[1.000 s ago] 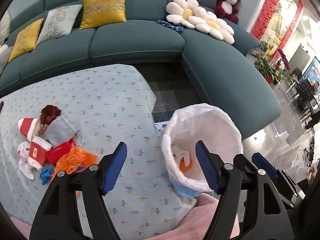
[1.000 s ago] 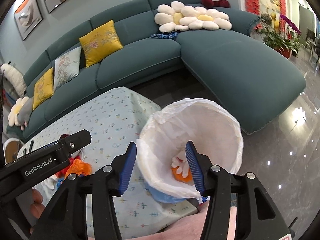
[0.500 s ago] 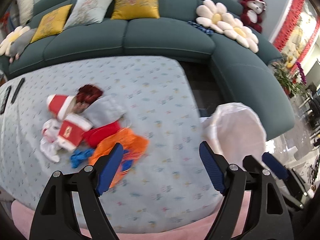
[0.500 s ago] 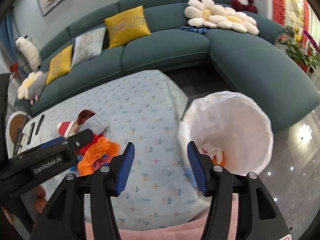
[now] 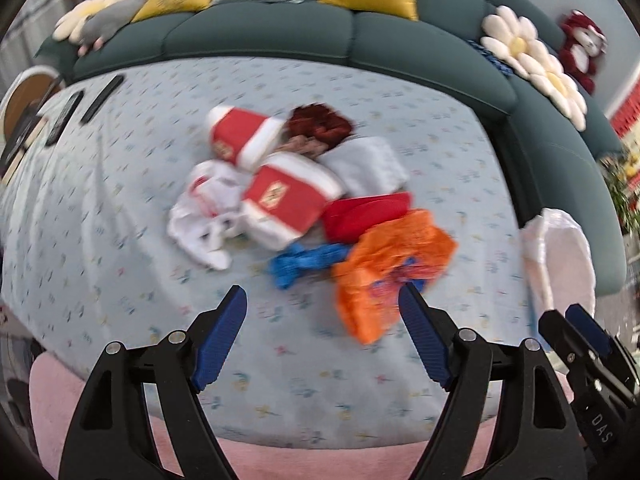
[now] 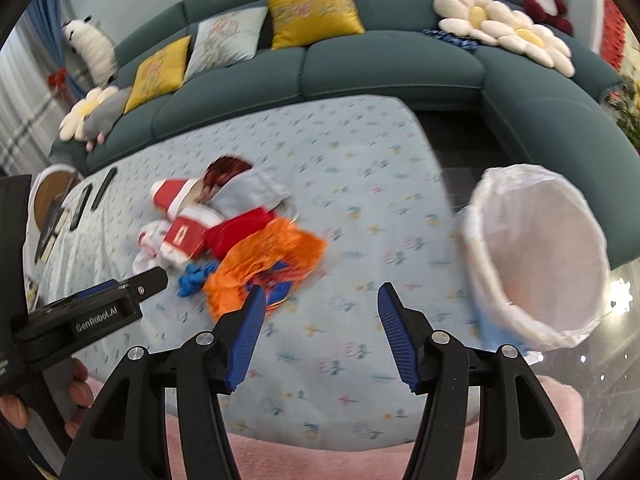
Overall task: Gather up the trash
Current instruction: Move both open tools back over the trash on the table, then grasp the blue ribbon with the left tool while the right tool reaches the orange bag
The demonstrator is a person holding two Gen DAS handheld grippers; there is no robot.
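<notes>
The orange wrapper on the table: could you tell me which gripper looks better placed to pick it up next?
Probably the left gripper: its open jaws face the orange wrapper and trash pile, while the right gripper points at bare tablecloth beside it.

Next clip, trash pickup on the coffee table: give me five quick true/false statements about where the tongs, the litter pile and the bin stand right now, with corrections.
1. Both tongs, left tongs and right tongs, are open and empty. True.
2. The orange bag lies at the pile's edge nearest the bin. True.
3. The bin stands on the table. False: it stands beside the table's end, off the cloth.
4. The blue scrap is gripped by the left tongs. False: it lies on the cloth, ahead of the tips.
5. A yellow cushion lies on the table. False: it leans on the sofa.
</notes>
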